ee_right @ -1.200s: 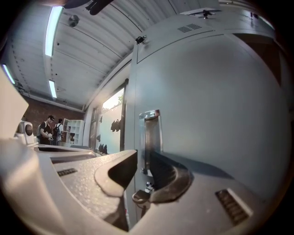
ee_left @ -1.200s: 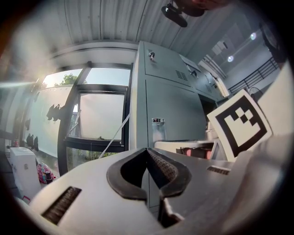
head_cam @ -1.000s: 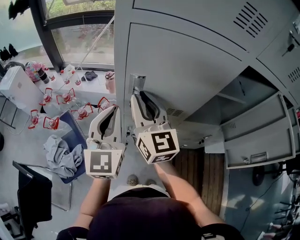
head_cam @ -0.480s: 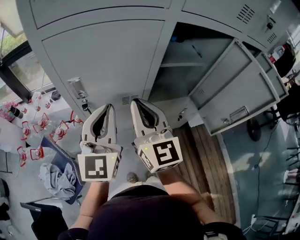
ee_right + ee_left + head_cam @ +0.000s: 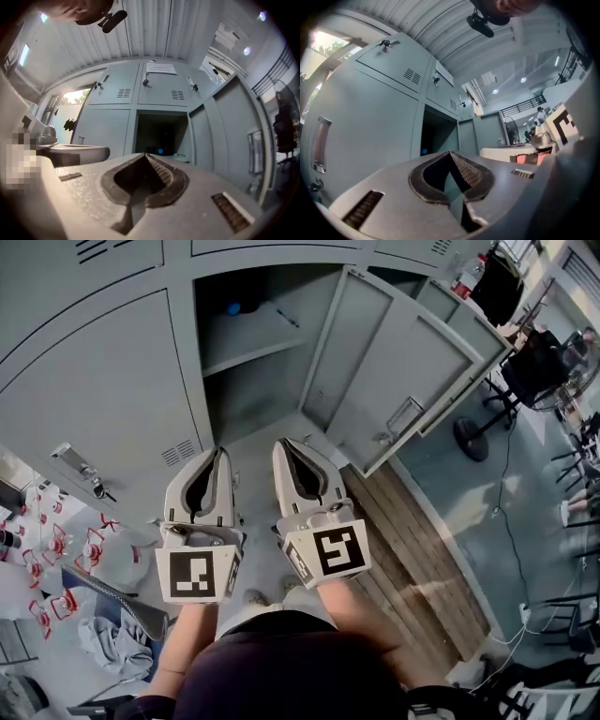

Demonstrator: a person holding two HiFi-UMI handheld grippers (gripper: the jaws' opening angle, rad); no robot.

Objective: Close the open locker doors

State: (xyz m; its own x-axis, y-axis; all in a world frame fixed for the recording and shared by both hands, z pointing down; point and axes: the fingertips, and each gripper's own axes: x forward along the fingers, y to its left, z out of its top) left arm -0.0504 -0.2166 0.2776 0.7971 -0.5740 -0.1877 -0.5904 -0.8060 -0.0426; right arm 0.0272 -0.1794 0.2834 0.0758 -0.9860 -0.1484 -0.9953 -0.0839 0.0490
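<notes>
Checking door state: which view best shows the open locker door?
Head view: the open locker door shows almost whole, swung wide. The right gripper view shows it obliquely; the left gripper view, small and distant.

We cannot tell what the small blue thing [image 5: 232, 308] on the locker shelf [image 5: 258, 338] is — too small — and the top edge crops the upper lockers [image 5: 84, 277].

Straight ahead of our jaws, a shelf [image 5: 258, 334] inside the open locker [image 5: 239, 404] carries one small blue object [image 5: 232, 308] near its back. Down to the right of the right jaws, wooden boards [image 5: 412, 549] border grey floor [image 5: 469, 512], where a dark cable [image 5: 507, 488] trails. Left of the left jaws, red-trimmed bottles [image 5: 47, 554], a grey cloth [image 5: 111, 645] and a blue mat [image 5: 131, 604] lie on pale floor [image 5: 258, 559].
</notes>
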